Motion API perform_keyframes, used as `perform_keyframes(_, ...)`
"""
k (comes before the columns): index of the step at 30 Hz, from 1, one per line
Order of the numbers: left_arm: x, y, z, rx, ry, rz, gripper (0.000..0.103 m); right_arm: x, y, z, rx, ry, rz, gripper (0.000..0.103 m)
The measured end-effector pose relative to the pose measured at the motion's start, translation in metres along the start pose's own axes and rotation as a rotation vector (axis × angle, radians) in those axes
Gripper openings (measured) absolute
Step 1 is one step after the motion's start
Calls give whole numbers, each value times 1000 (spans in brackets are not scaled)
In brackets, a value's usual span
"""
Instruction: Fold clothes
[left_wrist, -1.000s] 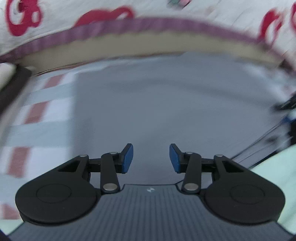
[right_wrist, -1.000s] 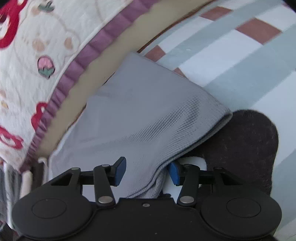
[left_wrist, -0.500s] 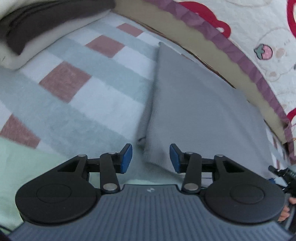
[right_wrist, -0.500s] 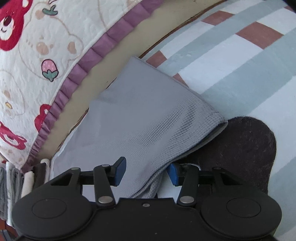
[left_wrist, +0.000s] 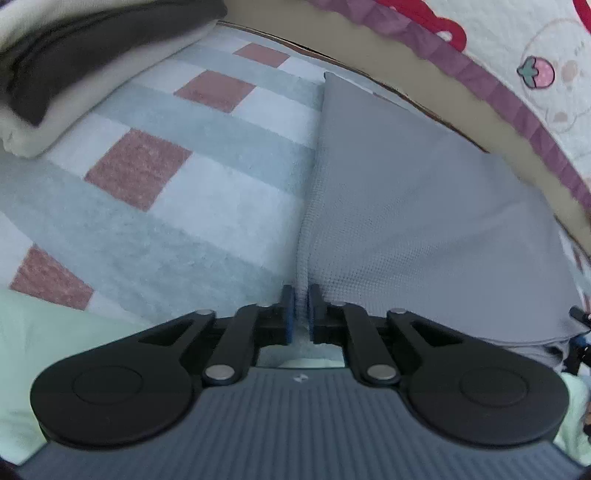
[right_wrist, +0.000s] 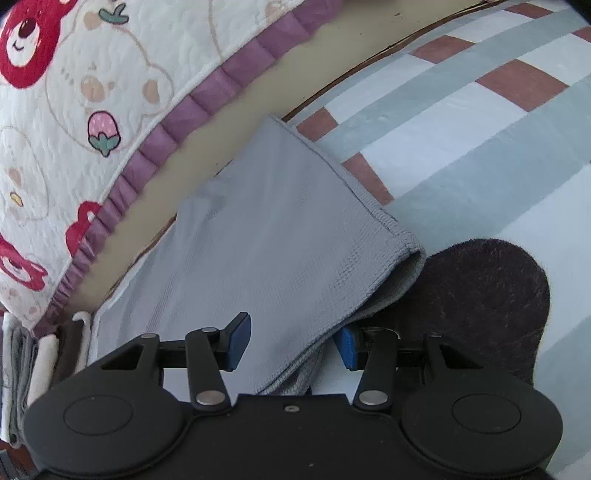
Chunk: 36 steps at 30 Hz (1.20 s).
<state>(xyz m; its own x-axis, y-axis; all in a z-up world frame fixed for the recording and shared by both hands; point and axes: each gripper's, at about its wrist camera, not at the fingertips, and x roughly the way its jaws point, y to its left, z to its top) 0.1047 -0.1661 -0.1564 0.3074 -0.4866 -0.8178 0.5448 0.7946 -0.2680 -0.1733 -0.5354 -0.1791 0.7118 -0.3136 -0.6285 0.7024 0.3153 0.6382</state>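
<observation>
Grey waffle-knit garment (left_wrist: 424, 206) lies folded on the checked plush blanket (left_wrist: 177, 206). Left hand-held gripper (left_wrist: 301, 314), wide a second ago, is closing on its six-o'clock edge. Right hand-held gripper (right_wrist: 291, 343) unchanged, parted around a fold.

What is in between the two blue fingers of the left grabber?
The left gripper is closing on the near corner edge of the grey garment, which sits pinched between its blue pads. The left wrist view shows this.

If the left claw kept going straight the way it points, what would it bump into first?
Most likely the grey cloth: the left claw is closing on that cloth's near corner edge, which lies between its blue pads. Just beyond lies the checked blanket.
</observation>
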Motion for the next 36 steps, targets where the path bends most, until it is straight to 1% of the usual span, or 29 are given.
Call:
perform_keyframes(1,-5,-5,0,26,-20,3,22,0,0,0,2,-7,2,53)
perform_keyframes(2,-11,-10,0,53,-50,2,27,0,0,-1,4,-15,3,52)
perform_keyframes(3,-15,-14,1,77,-79,2,37,0,-1,0,2,-29,6,31)
perform_keyframes(4,-19,-19,1,96,-107,2,42,-1,-2,0,-1,-46,8,11)
perform_keyframes(5,-21,-23,2,111,-133,1,42,-4,-2,2,-7,-72,16,9)
perform_keyframes(7,-22,-30,3,137,-176,-21,42,-20,5,4,-74,-143,12,9)
perform_keyframes(9,-20,-37,1,174,-195,-67,43,-22,10,8,-128,-144,-9,8)
perform_keyframes(10,-16,-42,-1,199,-172,-86,44,-22,12,10,-150,-138,-19,8)
perform_keyframes(11,-10,-46,-3,224,-131,-91,44,-21,14,12,-172,-133,-29,8)
perform_keyframes(12,-2,-50,-7,251,-83,-66,44,-19,13,13,-160,-111,-32,9)
perform_keyframes(13,5,-53,-11,279,-35,-23,43,-16,11,12,-138,-91,-36,10)
perform_keyframes(14,9,-56,-14,305,-9,11,43,-16,9,10,-122,-80,-41,14)
perform_keyframes(16,7,-61,-17,353,-5,60,44,-16,2,5,-95,-63,-52,21)
perform_keyframes(17,5,-62,-18,362,-11,78,44,-16,-3,3,-53,-50,-46,37)
perform_keyframes(18,0,-63,-17,352,-35,57,43,-16,-9,2,3,-35,-33,40)
perform_keyframes(19,-5,-66,-16,338,-69,5,43,-16,-14,0,54,-31,-10,46)
perform_keyframes(20,-9,-70,-14,321,-98,-58,44,-16,-18,-2,108,-31,25,53)
perform_keyframes(21,-11,-76,-12,300,-122,-132,44,-14,-21,-2,148,-32,54,56)
perform_keyframes(22,-10,-84,-10,297,-136,-192,44,-11,-23,0,172,-40,71,57)
perform_keyframes(23,-5,-95,-9,313,-137,-238,44,-6,-24,2,191,-52,84,57)
perform_keyframes(24,2,-107,-8,337,-131,-268,44,-1,-23,5,206,-68,89,57)
perform_keyframes(25,11,-118,-9,362,-108,-275,44,4,-22,9,216,-88,85,57)
perform_keyframes(26,22,-128,-11,378,-75,-275,44,8,-19,13,225,-108,80,53)
perform_keyframes(27,33,-137,-12,394,-43,-274,44,14,-17,16,236,-113,86,19)
perform_keyframes(28,40,-142,-15,407,-18,-278,44,17,-17,18,258,-111,122,11)
perform_keyframes(30,44,-145,-24,428,14,-299,46,11,-14,22,303,-152,205,10)
perform_keyframes(31,46,-146,-28,438,30,-310,48,7,-9,25,294,-167,229,10)
perform_keyframes(33,42,-146,-37,462,45,-338,49,-1,7,33,196,-179,220,10)
perform_keyframes(36,38,-144,-39,474,58,-329,49,-8,27,44,34,-179,198,10)
